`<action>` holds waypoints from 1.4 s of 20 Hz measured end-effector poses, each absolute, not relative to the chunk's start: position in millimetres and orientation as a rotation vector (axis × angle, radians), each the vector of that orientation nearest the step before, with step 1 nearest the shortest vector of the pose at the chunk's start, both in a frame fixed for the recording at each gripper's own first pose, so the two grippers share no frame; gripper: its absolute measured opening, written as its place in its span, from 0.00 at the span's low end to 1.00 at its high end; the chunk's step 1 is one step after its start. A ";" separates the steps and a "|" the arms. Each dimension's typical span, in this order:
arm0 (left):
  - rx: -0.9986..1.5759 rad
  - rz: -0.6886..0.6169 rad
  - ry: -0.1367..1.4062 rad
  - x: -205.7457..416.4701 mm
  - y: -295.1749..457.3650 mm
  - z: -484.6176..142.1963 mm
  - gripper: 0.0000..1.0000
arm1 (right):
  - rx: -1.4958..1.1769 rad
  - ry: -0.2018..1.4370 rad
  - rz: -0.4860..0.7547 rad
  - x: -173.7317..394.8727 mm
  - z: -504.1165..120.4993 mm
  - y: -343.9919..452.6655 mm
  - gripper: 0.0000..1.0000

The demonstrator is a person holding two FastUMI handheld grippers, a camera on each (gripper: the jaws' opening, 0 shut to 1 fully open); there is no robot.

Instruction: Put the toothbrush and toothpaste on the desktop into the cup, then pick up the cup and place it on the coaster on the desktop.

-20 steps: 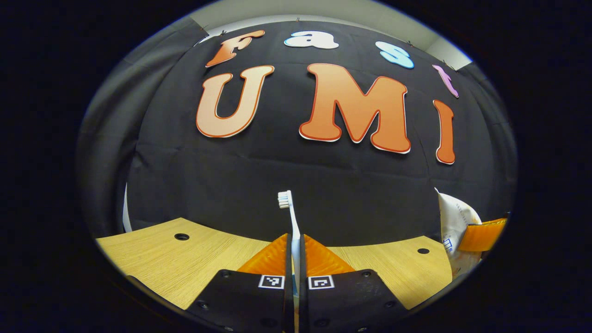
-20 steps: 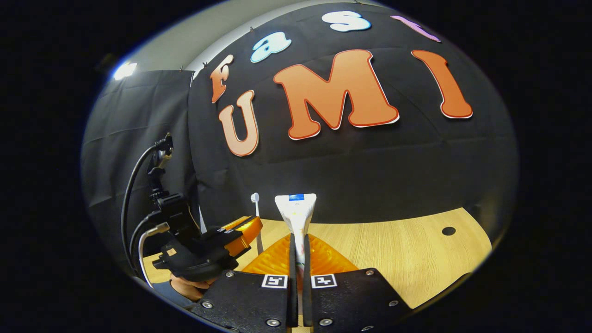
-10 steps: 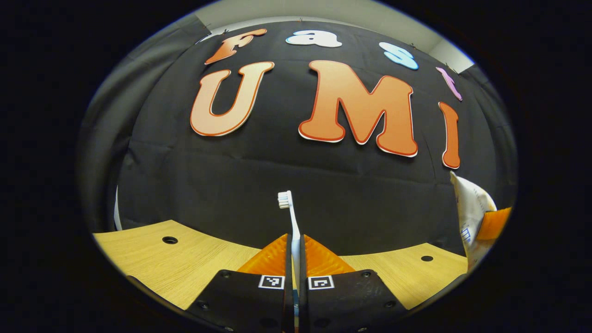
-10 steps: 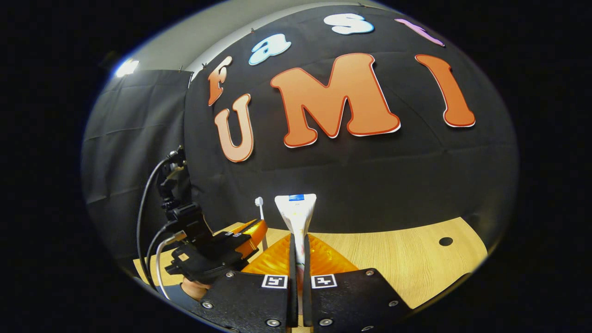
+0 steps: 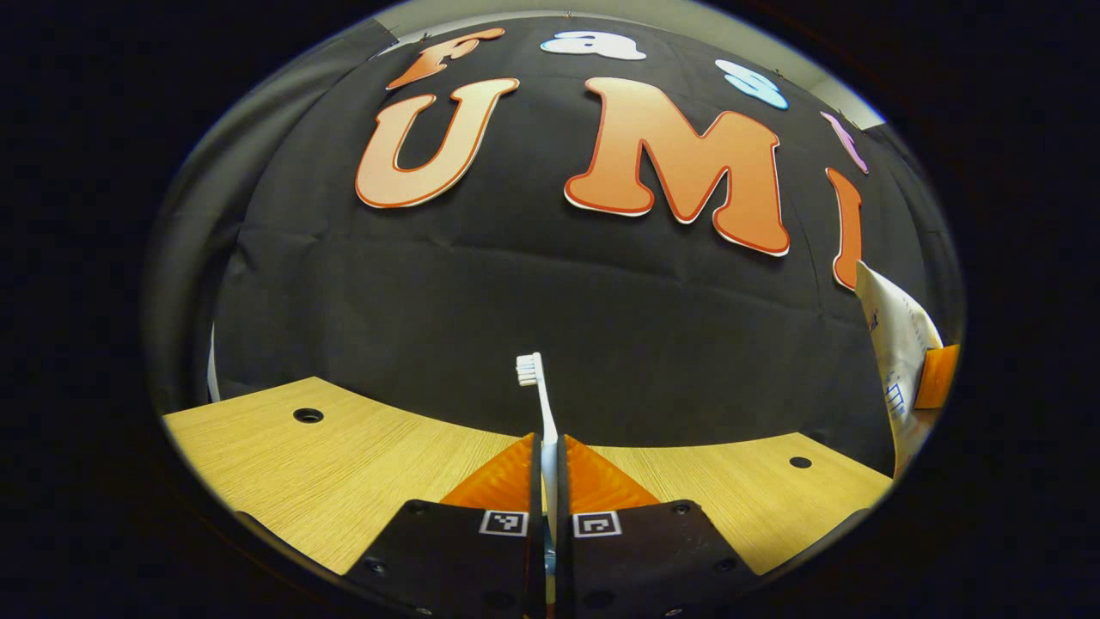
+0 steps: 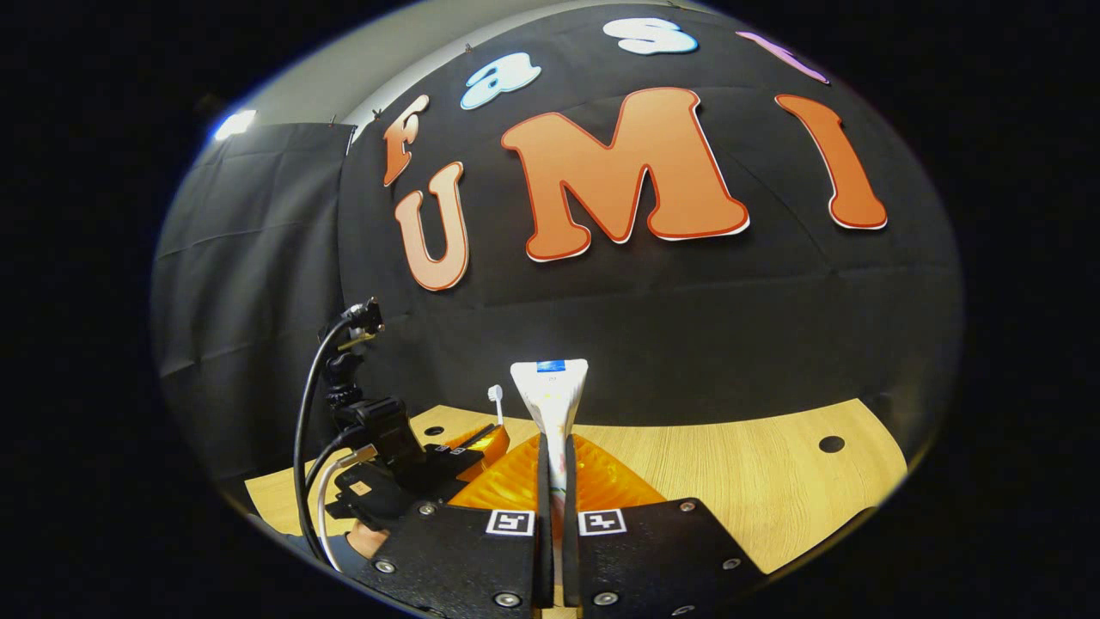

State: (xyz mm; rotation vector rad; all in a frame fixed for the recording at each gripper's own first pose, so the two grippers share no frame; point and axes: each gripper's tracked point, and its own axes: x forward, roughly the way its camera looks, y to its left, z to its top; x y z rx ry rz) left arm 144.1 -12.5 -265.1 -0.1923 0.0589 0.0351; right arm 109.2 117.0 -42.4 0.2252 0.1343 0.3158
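In the left gripper view my left gripper (image 5: 550,447) is shut on a white toothbrush (image 5: 538,397); its bristled head stands up above the orange fingers. At the right edge of that view the white toothpaste tube (image 5: 894,344) shows, held by the other gripper's orange finger (image 5: 935,376). In the right gripper view my right gripper (image 6: 555,443) is shut on the toothpaste tube (image 6: 550,397), whose flat crimped end points up. The left gripper (image 6: 473,443) with its toothbrush (image 6: 497,402) sits lower left there, held above the wooden desktop (image 6: 730,464).
The light wooden desktop (image 5: 344,464) has round holes (image 5: 308,415) near its far edge. Black cables (image 6: 314,413) and a camera mount rise from the left gripper. A hand (image 6: 365,540) holds it at the bottom left.
Both grippers keep their hold. In the right gripper view the left gripper has moved lower and to the right. In the left gripper view the toothpaste has risen along the right edge.
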 end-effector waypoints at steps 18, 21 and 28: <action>-0.019 -0.062 0.191 106.0 -31.1 -292.2 0.22 | 0.241 0.127 0.289 106.2 -37.4 114.8 0.04; -0.027 -0.062 0.204 89.3 -27.6 -292.5 0.25 | 0.235 0.100 0.291 104.1 -29.8 114.3 0.04; -0.018 0.002 0.144 39.5 10.3 -275.7 0.93 | 0.220 0.016 0.328 95.8 -10.9 132.0 0.04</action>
